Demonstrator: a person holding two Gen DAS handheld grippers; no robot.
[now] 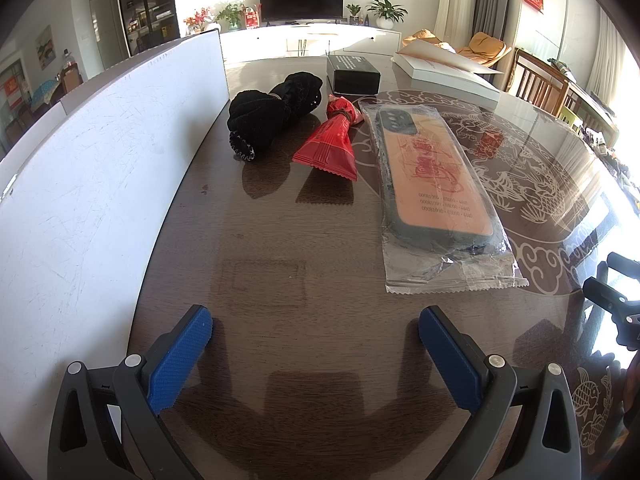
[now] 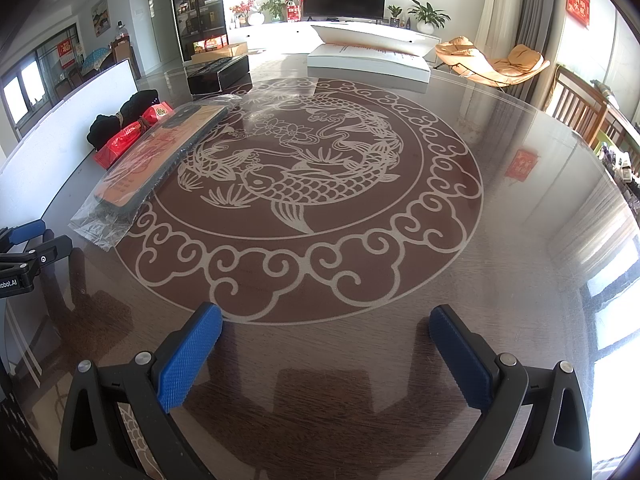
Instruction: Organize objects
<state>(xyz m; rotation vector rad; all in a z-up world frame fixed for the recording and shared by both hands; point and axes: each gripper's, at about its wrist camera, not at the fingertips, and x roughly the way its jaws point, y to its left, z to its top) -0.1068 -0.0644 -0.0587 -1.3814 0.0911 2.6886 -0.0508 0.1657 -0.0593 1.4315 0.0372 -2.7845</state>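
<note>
On the dark glass-topped table lie a rolled black cloth (image 1: 269, 120), a red snack packet (image 1: 330, 145) tied at its neck, and a phone case in a clear plastic bag (image 1: 434, 190). My left gripper (image 1: 315, 326) hovers open over bare table, well short of them. In the right wrist view the bagged phone case (image 2: 160, 156), red packet (image 2: 124, 140) and black cloth (image 2: 120, 118) lie far to the left. My right gripper (image 2: 326, 326) is open above the fish pattern's rim, holding nothing.
A white board (image 1: 100, 160) stands along the table's left edge. A black box (image 1: 352, 70) and a white flat box (image 2: 368, 62) sit at the far side. The other gripper's frame (image 1: 616, 300) shows at the right edge. Wooden chairs (image 2: 576, 108) stand to the right.
</note>
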